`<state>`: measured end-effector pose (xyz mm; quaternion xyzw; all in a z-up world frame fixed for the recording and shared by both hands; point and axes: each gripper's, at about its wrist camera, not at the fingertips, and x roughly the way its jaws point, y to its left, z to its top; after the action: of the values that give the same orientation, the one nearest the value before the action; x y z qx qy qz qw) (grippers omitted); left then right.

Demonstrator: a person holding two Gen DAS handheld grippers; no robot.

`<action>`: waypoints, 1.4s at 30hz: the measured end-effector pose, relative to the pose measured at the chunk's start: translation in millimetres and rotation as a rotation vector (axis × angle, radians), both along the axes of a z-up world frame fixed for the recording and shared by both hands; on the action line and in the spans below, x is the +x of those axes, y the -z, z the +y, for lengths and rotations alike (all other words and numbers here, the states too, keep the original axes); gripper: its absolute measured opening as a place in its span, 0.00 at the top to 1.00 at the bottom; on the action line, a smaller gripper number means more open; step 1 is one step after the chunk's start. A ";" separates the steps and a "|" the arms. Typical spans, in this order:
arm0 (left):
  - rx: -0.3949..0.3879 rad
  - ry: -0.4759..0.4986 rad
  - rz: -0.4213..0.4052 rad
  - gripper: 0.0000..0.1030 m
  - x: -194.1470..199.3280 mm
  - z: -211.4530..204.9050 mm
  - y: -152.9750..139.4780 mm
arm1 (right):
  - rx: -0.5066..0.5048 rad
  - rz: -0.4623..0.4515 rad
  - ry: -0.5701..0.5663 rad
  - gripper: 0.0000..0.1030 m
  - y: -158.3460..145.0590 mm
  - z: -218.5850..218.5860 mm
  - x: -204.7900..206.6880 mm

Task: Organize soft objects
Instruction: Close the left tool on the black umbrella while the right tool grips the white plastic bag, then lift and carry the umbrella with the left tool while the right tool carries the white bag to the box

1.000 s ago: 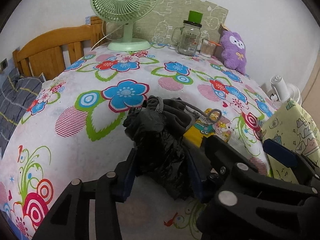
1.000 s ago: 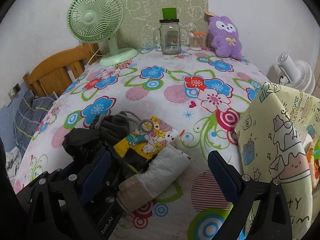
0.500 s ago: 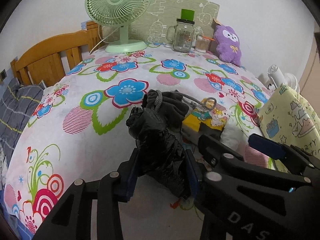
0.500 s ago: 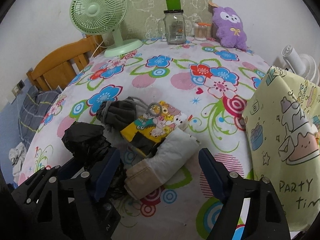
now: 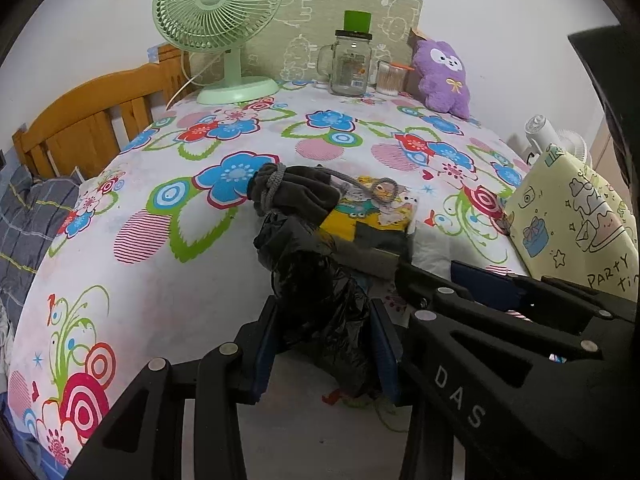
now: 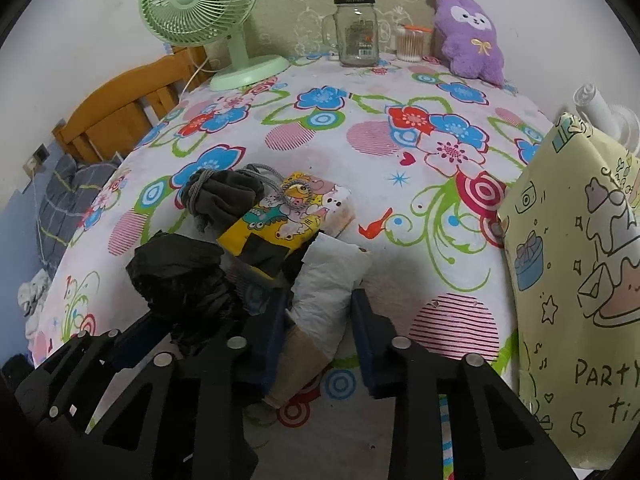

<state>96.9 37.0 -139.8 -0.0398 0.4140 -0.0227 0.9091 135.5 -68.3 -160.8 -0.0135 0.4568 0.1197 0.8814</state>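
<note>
Nearest the lens, left gripper [image 5: 325, 344] has its jaws clenched on a crumpled black plastic bag [image 5: 316, 280], glossy and wrinkled, bunched upward between the blue pads. Right gripper [image 6: 318, 330] sits w/ jaws around a white padded roll [image 6: 332, 280] w/ a tan end; pads look close to its sides, but I cannot tell whether they are pressing it or just beside it.

Behind the black bag, touching it, lies a yellow cartoon-print pouch [image 6: 280, 216] w/ dark patches, flat on the bench [image 6: 360, 128], which wears a floral cloth. Grey drawstring bag [image 6: 224, 196] rests against the pouch's left end, cord looped over the print. All four soft items form one cluster, white roll to the right of the black bag.

Right of the cluster stands a pale yellow "PARTY" gift bag [image 6: 580, 264], upright. Far back from the black bag: green desk fan [image 6: 200, 4], glass mug jar [image 6: 357, 36] w/ green lid, small cotton-swab jar [image 6: 412, 44], purple plush [image 6: 472, 36] against the wall.
</note>
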 end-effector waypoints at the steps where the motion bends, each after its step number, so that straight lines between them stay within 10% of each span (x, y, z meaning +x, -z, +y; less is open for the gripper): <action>1: -0.002 0.003 0.001 0.57 -0.1 -0.7 -0.3 | 0.004 0.000 0.001 0.68 -0.4 -1.2 -0.9; 42: -0.001 0.012 -0.129 0.59 -29.1 -31.9 -72.7 | 0.015 -0.206 0.031 0.70 -80.8 -34.5 -40.7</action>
<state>67.8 5.1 -67.1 -0.0361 0.3548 -0.0307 0.9338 94.8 -102.8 -80.1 -0.0121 0.3629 0.1076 0.9255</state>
